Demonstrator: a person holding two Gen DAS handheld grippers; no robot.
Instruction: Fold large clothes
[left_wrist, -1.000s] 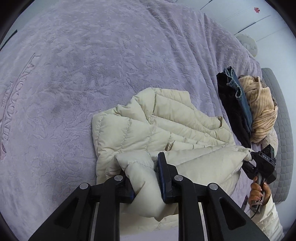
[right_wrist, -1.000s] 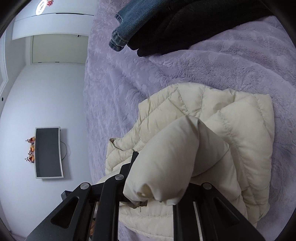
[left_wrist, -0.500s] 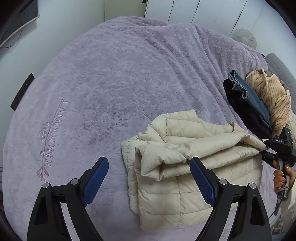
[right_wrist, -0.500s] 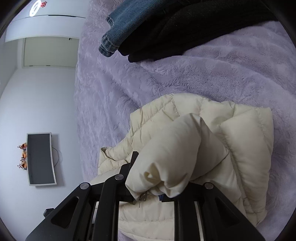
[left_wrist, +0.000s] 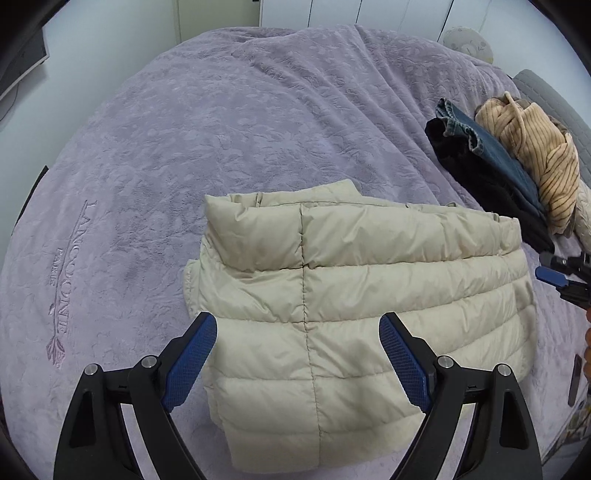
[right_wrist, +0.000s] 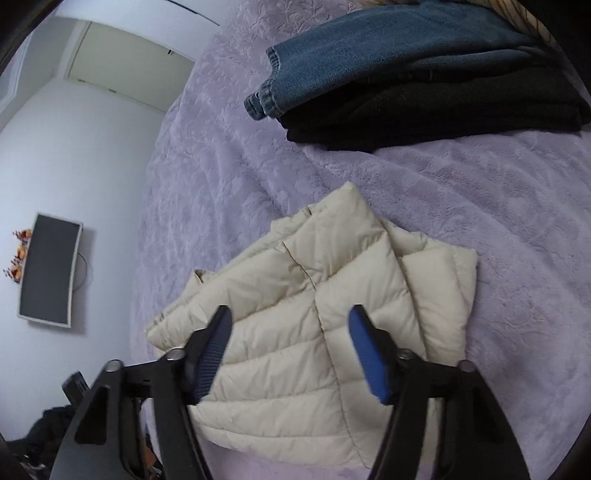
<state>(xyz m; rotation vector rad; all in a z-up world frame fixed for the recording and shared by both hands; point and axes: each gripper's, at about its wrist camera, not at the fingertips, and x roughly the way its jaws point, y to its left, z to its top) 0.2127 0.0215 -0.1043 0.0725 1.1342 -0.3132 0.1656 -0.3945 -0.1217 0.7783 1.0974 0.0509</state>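
A cream quilted down jacket (left_wrist: 351, 295) lies folded flat on the lilac bedspread (left_wrist: 203, 129). In the left wrist view my left gripper (left_wrist: 297, 325) hovers above its near part, jaws wide open, nothing between the blue pads. The right wrist view shows the same jacket (right_wrist: 332, 332) from its right end. My right gripper (right_wrist: 288, 321) hangs over it with the jaws opening; the pads do not press the fabric. The right gripper's tip (left_wrist: 552, 277) also peeks in at the right edge of the left wrist view.
A stack of folded clothes sits at the bed's far right: black garment (left_wrist: 480, 173), blue jeans (left_wrist: 487, 144), tan striped top (left_wrist: 543, 155). In the right wrist view the jeans (right_wrist: 388, 48) and black garment (right_wrist: 443, 118) lie beyond the jacket. A wall screen (right_wrist: 50, 269) hangs left.
Both grippers let go of the jacket folds and lifted away. The left opened wide first, the right opened later. The jacket now lies flat and folded.
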